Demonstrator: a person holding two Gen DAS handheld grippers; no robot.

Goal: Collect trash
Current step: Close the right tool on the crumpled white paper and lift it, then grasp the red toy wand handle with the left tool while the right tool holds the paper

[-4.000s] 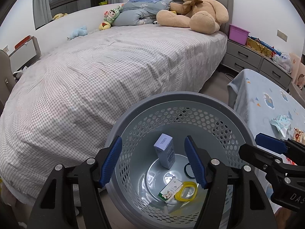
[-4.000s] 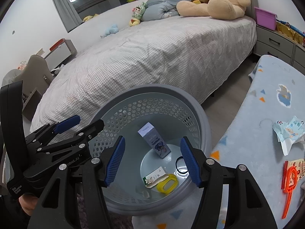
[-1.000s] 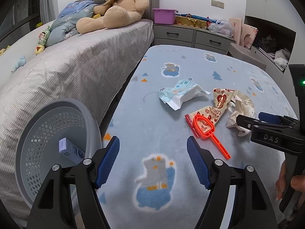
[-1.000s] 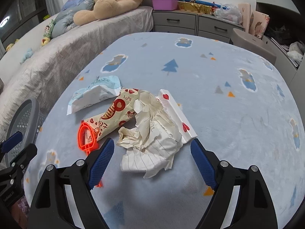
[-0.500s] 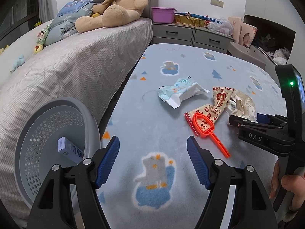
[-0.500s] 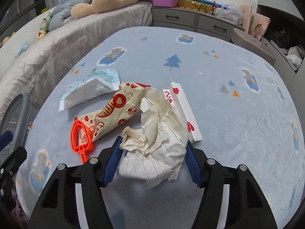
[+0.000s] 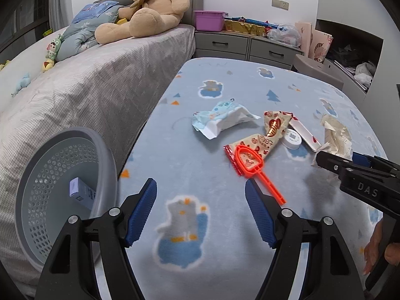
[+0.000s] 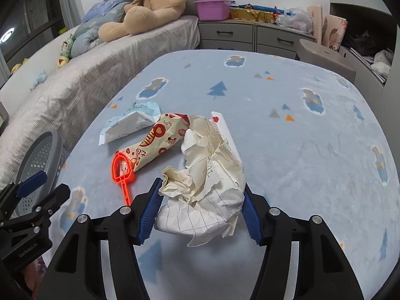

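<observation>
one basket (image 7: 62,195) is seen at the left beside the bed (image 7: 87,95), its far side cut off, with one box (image 7: 81,192) inside. four bits of trash and one cap (image 7: 292,138) are counted on the bench (image 7: 225,87). the left gripper (image 7: 201,200) is held wide open, with nothing held. the crumpled paper (image 8: 207,182) is pinched between the fingers (image 8: 150,207) of the right gripper (image 8: 200,210), which have just been closing.

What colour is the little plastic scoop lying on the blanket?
Bright orange scoop, clearest in the left wrist view.
</observation>
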